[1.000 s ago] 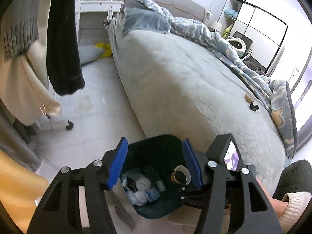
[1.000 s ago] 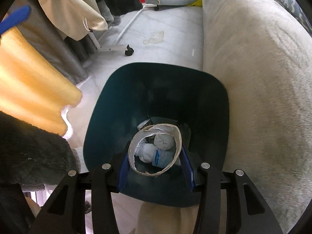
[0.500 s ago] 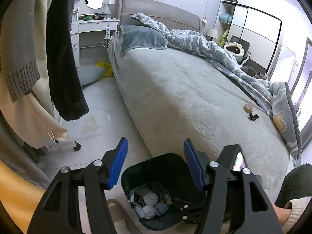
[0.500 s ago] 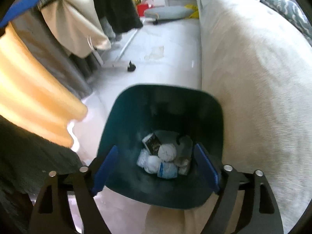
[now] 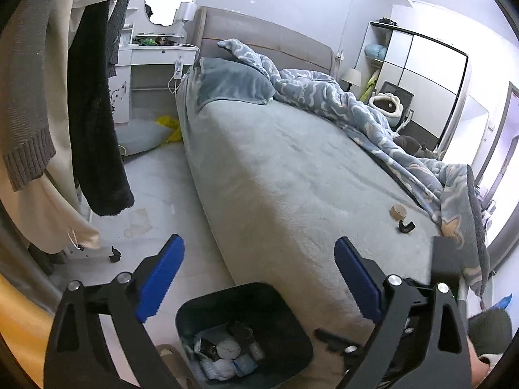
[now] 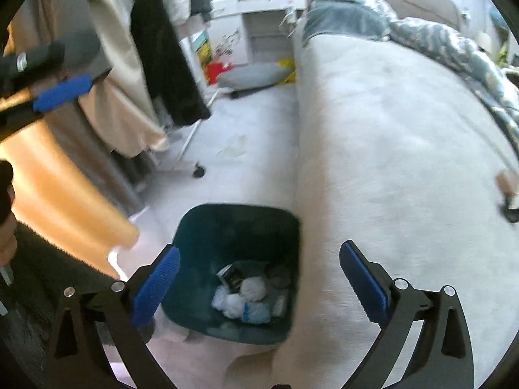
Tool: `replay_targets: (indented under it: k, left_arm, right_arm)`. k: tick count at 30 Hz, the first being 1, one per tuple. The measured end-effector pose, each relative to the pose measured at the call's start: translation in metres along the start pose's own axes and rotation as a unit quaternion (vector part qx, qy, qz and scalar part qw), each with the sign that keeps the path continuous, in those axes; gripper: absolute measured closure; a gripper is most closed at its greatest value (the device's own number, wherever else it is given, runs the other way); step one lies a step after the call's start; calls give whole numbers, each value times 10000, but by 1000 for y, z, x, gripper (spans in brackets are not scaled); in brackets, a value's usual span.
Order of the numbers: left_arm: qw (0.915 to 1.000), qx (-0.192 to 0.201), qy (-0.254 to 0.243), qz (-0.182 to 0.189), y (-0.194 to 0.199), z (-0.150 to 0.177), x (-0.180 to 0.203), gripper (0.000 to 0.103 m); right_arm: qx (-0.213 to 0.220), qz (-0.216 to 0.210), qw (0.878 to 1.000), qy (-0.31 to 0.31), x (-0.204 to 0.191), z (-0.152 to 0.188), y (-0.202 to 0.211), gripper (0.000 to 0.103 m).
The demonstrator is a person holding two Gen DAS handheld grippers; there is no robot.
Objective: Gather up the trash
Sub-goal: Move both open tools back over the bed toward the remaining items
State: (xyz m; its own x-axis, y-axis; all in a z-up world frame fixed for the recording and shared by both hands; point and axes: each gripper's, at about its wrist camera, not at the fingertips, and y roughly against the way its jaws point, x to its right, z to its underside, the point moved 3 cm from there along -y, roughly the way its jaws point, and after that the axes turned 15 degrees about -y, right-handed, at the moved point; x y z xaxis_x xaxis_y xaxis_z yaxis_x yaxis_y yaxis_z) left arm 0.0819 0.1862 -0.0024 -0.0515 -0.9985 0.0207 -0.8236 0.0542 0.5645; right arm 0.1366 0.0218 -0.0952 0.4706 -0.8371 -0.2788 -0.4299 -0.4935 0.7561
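Note:
A dark teal trash bin (image 5: 285,317) stands on the floor against the bed's side, holding white wads and wrappers (image 5: 223,355); it also shows in the right wrist view (image 6: 207,246). My left gripper (image 5: 259,282) is open and empty, high above the bin. My right gripper (image 6: 259,282) is open and empty above the bin too. On the grey bed (image 5: 292,175) lie a brown tape roll (image 5: 398,212) and a small black clip (image 5: 406,227), far right. They show blurred in the right wrist view (image 6: 507,191).
Hanging coats and sweaters (image 5: 94,123) on a wheeled rack (image 5: 113,254) crowd the left. A rumpled blue blanket (image 5: 373,120) covers the bed's far side. A white dresser (image 5: 155,74), a floor cushion (image 5: 139,136) and a wardrobe (image 5: 421,77) stand behind.
My right gripper opened and dropped the paper ring into the bin. Both grippers have risen and tilted up, so the bin looks smaller and lower.

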Motion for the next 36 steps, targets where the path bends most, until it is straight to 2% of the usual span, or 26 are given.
replay_targets:
  k: [3,8,15,19,23,26,32,36]
  left_arm:
    - [10000,5,-6,31,-5,-5,8,7]
    - [9994,66,-198,288,-14,-16,33,5]
    - [9966,186,-623,510,-28,-31,73,5]
    - [9939,301,-857,630,-39,-39,91,5]
    - [9932,269,-754,842,-58,-42,100,5]
    - [9932,138,-806,826,-74,-42,106,5]
    - [9909,57,-932,971,-98,-46,118,5]
    - [9887,53,-1027,1095,-113,-50,130,5]
  right_arm:
    - [267,163,9994,-120,21,-12,18,3]
    - [580,320,9973,-323,56,-28,43,3]
    - [729,636,9941,-499,103,-38,63,3]
    - [741,611,9915,-882,140,-39,69,3]
    - [826,687,9877,-1136,168,-41,75,3]
    - [866,578,9858,-1316,182,-44,79,3]
    - [1005,823,9840,-1220,209,-59,83,3]
    - [1117,887,9773,-1569,233,-58,84,3]
